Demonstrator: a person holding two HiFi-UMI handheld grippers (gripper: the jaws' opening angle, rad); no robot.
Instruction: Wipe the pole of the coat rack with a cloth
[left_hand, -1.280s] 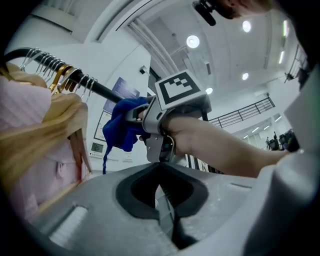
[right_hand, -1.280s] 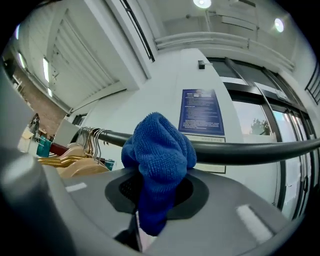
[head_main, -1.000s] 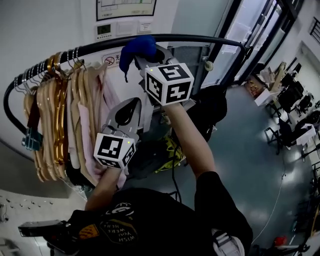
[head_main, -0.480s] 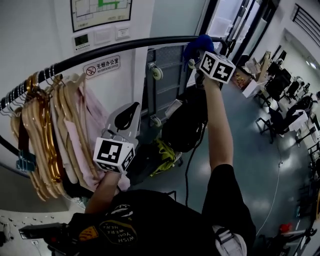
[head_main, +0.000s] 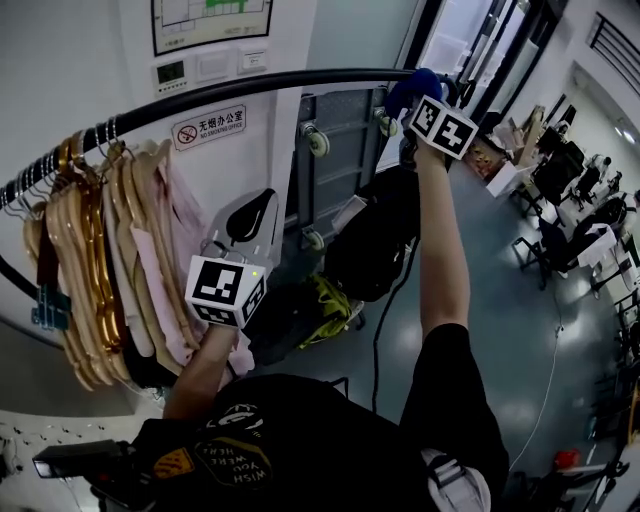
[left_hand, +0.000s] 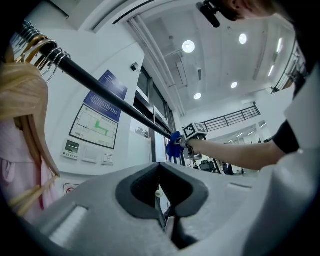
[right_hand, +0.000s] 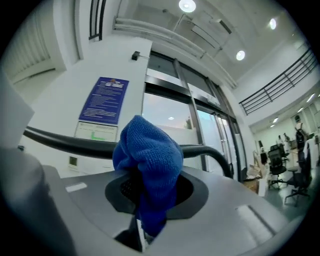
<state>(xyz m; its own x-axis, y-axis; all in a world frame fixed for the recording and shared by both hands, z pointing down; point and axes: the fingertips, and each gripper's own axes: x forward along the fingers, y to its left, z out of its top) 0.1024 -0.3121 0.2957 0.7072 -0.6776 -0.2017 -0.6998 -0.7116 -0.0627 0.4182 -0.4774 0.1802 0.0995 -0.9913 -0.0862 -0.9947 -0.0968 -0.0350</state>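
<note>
The black coat rack pole (head_main: 250, 88) arcs across the top of the head view. My right gripper (head_main: 425, 103) is raised to the pole's right end, just before the bend, and is shut on a blue cloth (head_main: 413, 86) that lies against the pole. In the right gripper view the blue cloth (right_hand: 147, 160) bulges out of the jaws in front of the pole (right_hand: 65, 144). My left gripper (head_main: 255, 210) hangs lower, below the pole and beside the hanging clothes, shut with nothing in it. From the left gripper view the pole (left_hand: 100, 95) runs away toward the distant cloth (left_hand: 174, 146).
Several wooden hangers with pale garments (head_main: 100, 250) crowd the pole's left part. A black bag (head_main: 375, 240) hangs below the right arm. A no-smoking sign (head_main: 208, 125) and wall controls (head_main: 205, 68) are behind the pole. Desks and chairs (head_main: 570, 190) stand at the far right.
The right gripper slid the blue cloth along the pole from its middle to the right end near the bend. The left gripper stayed low by the clothes.
</note>
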